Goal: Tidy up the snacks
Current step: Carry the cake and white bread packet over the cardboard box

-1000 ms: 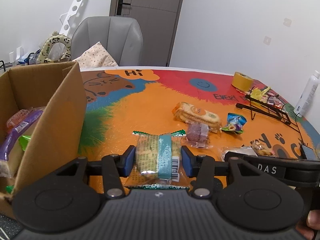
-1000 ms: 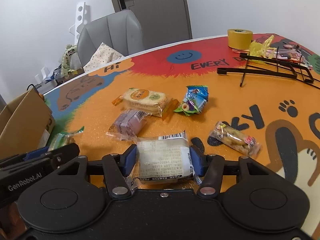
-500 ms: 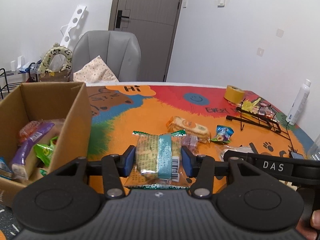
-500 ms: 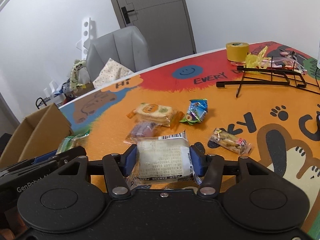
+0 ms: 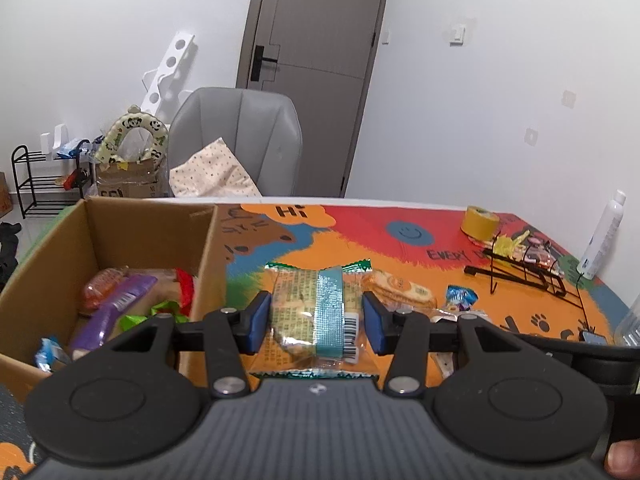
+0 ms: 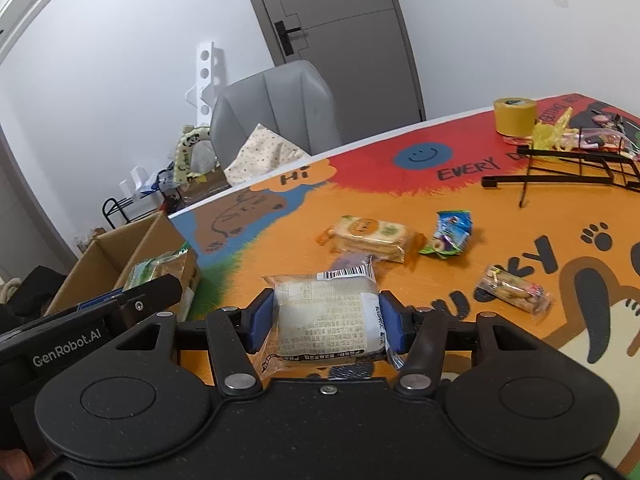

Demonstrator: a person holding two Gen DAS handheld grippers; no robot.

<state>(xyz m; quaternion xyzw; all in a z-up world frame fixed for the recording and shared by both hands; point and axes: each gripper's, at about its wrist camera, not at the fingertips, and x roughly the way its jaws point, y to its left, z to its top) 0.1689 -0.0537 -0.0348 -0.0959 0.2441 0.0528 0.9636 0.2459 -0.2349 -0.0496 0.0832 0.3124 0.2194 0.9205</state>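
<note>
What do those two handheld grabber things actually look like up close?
Both the left gripper and the right gripper are matte black plastic, each with two round discs on the body, silver screws and blue pads on the fingers. One side reads GenRobot.AI in white. No cables or sleeves show.

We see a grey chair behind the colourful table, with a dotted cushion leaning on its seat. A grey door stands shut behind it. On the table's far right side we find a yellow tape roll beside a black wire rack, and a white bottle at the edge. A black shoe rack stands against the left wall
</note>
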